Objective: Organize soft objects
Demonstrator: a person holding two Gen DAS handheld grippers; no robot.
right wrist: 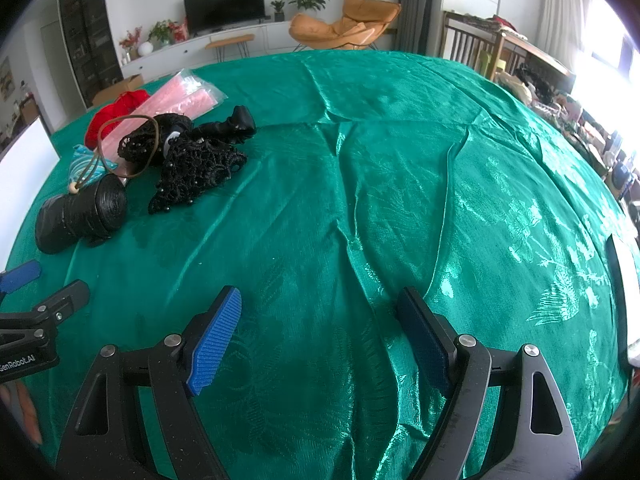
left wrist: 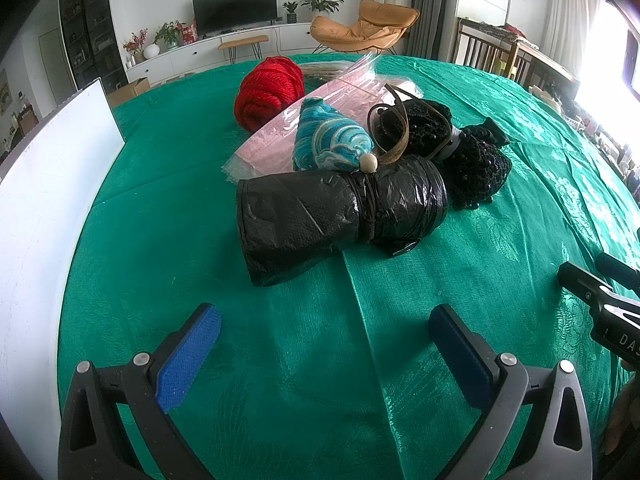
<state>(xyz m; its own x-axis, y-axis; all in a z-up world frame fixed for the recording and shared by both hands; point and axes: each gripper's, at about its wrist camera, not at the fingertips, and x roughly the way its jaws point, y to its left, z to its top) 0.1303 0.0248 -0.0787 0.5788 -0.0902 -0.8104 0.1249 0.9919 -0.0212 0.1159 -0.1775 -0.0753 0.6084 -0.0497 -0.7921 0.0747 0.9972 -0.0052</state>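
A pile of soft things lies on the green tablecloth (left wrist: 304, 360). Nearest is a black roll of plastic bags (left wrist: 336, 216), also in the right wrist view (right wrist: 80, 216). Behind it lie a blue patterned pouch (left wrist: 332, 140), a black lace piece (left wrist: 472, 168) with a brown cord (left wrist: 396, 136), a pink packet (left wrist: 280, 132) and a red yarn ball (left wrist: 268, 92). My left gripper (left wrist: 324, 332) is open and empty, just short of the roll. My right gripper (right wrist: 320, 320) is open and empty over bare cloth, to the right of the pile.
A white board (left wrist: 44, 208) stands along the table's left edge. A white object (right wrist: 628, 300) lies at the table's right edge. The cloth (right wrist: 400, 184) has raised wrinkles. Beyond the table are a TV console, an orange chair (left wrist: 360, 28) and wooden chairs.
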